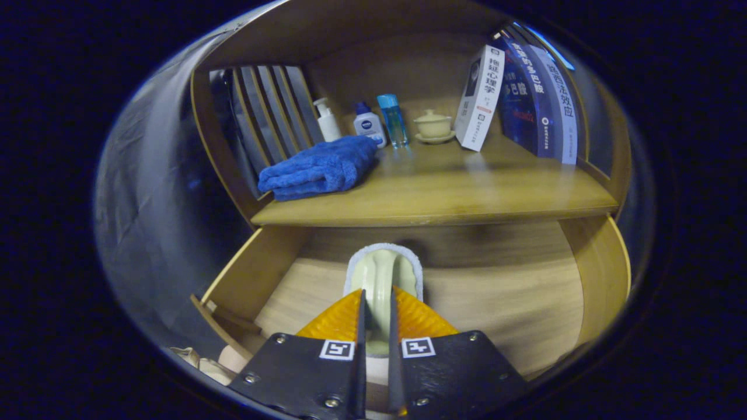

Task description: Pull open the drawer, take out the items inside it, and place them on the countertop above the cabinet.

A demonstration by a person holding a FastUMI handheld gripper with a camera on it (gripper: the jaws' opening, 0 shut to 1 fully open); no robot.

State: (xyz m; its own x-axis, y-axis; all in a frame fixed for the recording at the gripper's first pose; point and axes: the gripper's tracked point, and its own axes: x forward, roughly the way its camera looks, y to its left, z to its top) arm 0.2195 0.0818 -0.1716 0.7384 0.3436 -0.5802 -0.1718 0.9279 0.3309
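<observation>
Brush (pixel 382 274) clamped in gripper (pixel 377 309) over open drawer (pixel 502 291); towel (pixel 321 169) above.

Blue towel (pixel 320 168), pale green brush (pixel 382 280), honey-brown wooden countertop (pixel 467 198), cream teacup (pixel 433 125)

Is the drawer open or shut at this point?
Open: the drawer sits pulled out below the countertop, floor exposed; the tool grips a pale brush.

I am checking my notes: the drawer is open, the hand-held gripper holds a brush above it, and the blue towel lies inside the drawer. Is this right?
One detail is wrong. In the gripper view the blue towel lies on the countertop, not inside the drawer. The rest stands: the drawer is open and the hand-held gripper holds the brush above it.
</observation>
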